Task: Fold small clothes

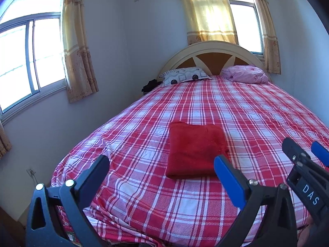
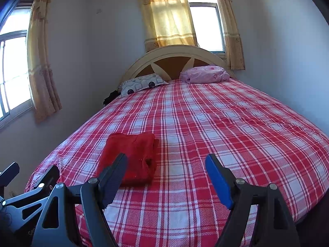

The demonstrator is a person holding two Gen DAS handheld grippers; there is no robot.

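Note:
A red fleece garment lies folded into a neat rectangle on the red and white plaid bed sheet, near the foot of the bed. It also shows in the right wrist view, left of centre. My left gripper is open and empty, held above the sheet just in front of the garment. My right gripper is open and empty, to the right of the garment. The right gripper also shows at the right edge of the left wrist view, and the left gripper at the lower left of the right wrist view.
A patterned pillow and a pink bundled quilt lie by the cream headboard. A dark item sits at the bed's far left edge. Walls, curtained windows and a wall socket bound the left side.

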